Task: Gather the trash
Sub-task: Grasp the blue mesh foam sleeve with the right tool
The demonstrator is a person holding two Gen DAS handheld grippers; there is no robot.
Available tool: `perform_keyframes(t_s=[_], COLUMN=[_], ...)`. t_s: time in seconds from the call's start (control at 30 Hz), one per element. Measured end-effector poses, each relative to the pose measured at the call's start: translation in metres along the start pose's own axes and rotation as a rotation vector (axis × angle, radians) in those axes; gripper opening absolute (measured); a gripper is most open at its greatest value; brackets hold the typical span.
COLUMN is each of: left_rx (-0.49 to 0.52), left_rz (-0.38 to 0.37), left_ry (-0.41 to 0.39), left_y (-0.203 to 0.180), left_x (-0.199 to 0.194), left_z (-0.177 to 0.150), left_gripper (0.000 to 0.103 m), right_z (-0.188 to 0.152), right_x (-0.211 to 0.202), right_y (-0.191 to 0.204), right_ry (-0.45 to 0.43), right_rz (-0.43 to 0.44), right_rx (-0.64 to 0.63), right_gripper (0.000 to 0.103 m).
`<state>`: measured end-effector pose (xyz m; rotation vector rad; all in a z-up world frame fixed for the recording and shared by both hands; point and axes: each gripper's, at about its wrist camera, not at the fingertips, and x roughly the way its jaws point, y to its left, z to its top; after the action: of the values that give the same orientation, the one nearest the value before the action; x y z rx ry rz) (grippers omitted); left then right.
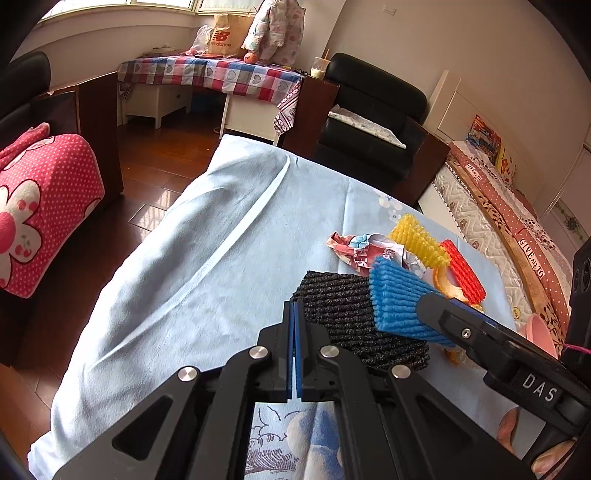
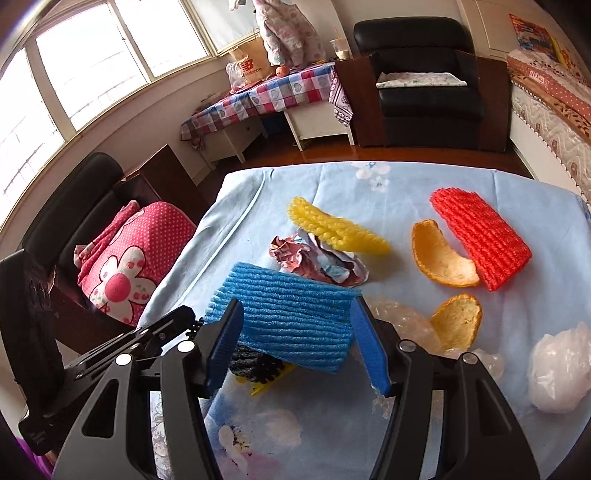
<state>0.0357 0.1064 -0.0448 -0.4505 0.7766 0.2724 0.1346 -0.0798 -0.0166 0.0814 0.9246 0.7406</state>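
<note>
**Readable text in the room**

The brown paper bag (image 1: 226, 35) on the checked tablecloth carries the red "NB" logo with "new balance" beneath it. The right gripper (image 1: 436, 314) bears white letters "DAS" on its black body. A patterned strip (image 1: 532, 254) along the bed's edge reads "GIVE ALL TO"; further lettering on it is too small to make out.

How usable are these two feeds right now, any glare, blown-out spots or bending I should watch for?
Left wrist view: sharp, evenly daylit; sun glare on the wood floor; dark corners and curved edges from the fisheye. Right wrist view: windows blown out white, the frame bowed, yet the blue foam net between the right gripper fingers stays crisp; the clear plastic beside it is hard to read.
</note>
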Motion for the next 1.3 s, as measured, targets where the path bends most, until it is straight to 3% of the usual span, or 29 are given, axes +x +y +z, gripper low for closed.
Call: perform_keyframes(t_s=[0.83,1.17,1.3], left_rx=[0.027,0.036,0.041], left_rz=[0.018,0.022,0.023], left_ry=[-0.003,-0.004,-0.005], left_y=[-0.010,-0.012,-0.014], left_x=[-0.003,-0.004,-0.005], left_z=[-0.004,-0.004,-0.005], left_gripper=[0.000,0.000,0.000], right_z=[-0.007,-0.008,-0.010], right_x=[0.002,0.003,0.000], right_y=[0.011,0.009,0.009], right_ry=[-0.004,0.003,-0.007], right_rz=[-0.043,-0.070,-0.079], right_rx=[-0.065,-0.074,-0.084], right_gripper=[0.059,0.030,0.023])
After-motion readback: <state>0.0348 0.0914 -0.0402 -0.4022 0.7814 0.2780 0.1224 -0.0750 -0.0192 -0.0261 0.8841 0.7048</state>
